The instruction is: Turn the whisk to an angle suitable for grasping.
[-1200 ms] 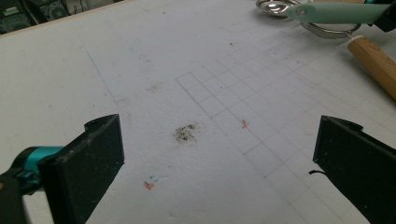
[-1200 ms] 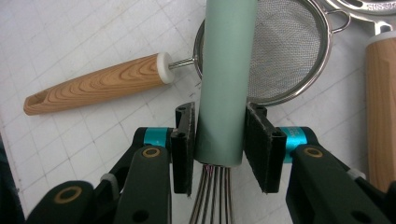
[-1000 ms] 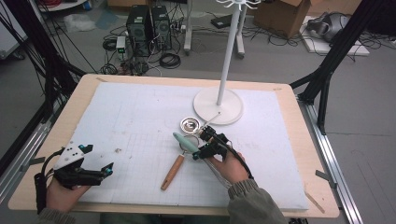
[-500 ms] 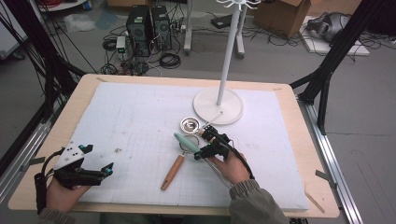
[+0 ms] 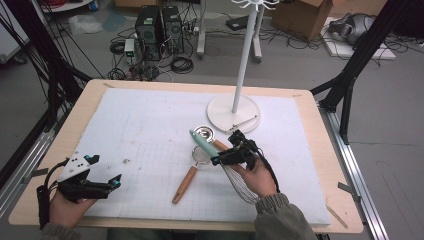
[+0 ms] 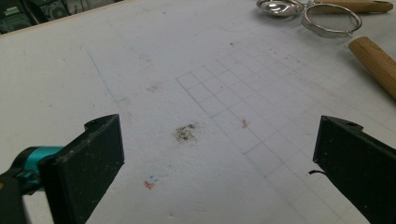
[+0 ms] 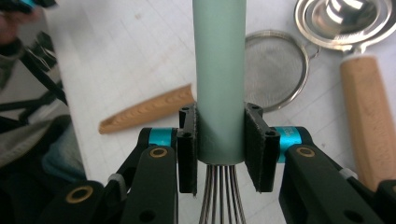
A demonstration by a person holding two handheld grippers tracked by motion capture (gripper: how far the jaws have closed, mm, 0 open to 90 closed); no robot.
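My right gripper (image 5: 226,156) is shut on the pale green handle of a whisk (image 5: 200,142) near the mat's middle. The whisk's wires (image 5: 239,184) trail back under the person's hand. In the right gripper view the pads clamp the whisk handle (image 7: 219,70) just above the wires, with my right gripper (image 7: 219,144) over a small mesh strainer (image 7: 275,70). My left gripper (image 5: 106,170) rests open at the mat's front left. Its jaws stand wide apart around bare mat in the left gripper view (image 6: 219,158).
The strainer (image 5: 201,155) has a wooden handle (image 5: 184,184) pointing toward the front. A metal ladle bowl (image 5: 203,133) with a wooden handle (image 5: 221,145) lies just behind it. A white stand's round base (image 5: 220,107) and pole (image 5: 245,55) rise at the back.
My right gripper has shifted the whisk slightly away from the person, its handle tip a little higher. The left gripper has stayed put.
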